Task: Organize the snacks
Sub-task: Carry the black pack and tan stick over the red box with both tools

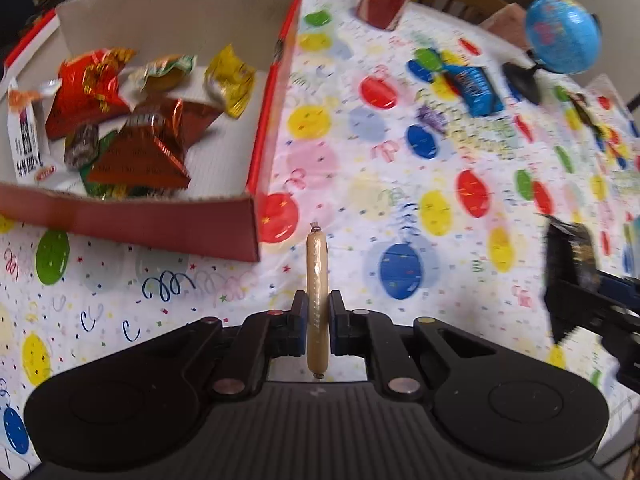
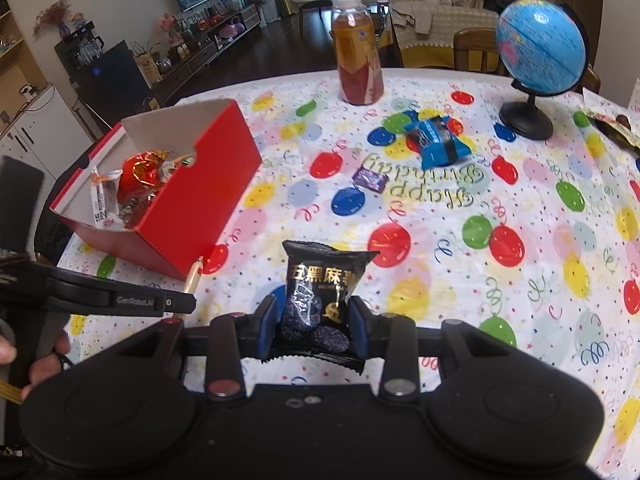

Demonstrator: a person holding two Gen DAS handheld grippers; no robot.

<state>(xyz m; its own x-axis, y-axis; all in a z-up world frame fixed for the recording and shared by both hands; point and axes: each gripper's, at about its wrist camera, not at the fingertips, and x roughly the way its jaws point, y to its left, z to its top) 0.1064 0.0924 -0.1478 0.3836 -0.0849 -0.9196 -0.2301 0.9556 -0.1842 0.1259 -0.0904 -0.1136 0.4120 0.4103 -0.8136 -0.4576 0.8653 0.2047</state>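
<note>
My left gripper [image 1: 318, 300] is shut on a thin tan sausage stick [image 1: 317, 276], which stands upright between the pads just above the tablecloth. The red cardboard box [image 1: 256, 152] with several wrapped snacks inside lies up and left of it. My right gripper [image 2: 313, 312] is shut on a black snack packet [image 2: 320, 280] with gold lettering, held over the table. In the right wrist view the left gripper [image 2: 188, 300] shows at the left with the sausage stick [image 2: 194, 276] poking out, close to the box [image 2: 200, 200]. A blue packet [image 2: 438, 140] and a small purple candy [image 2: 370, 179] lie on the table.
A globe [image 2: 540, 52] on a black stand sits at the back right and a drink bottle [image 2: 358, 56] at the back middle. A dark wrapper [image 2: 616, 128] lies at the far right edge. The balloon-print tablecloth [image 2: 520, 280] covers the table. A person's hand [image 2: 44, 360] holds the left gripper.
</note>
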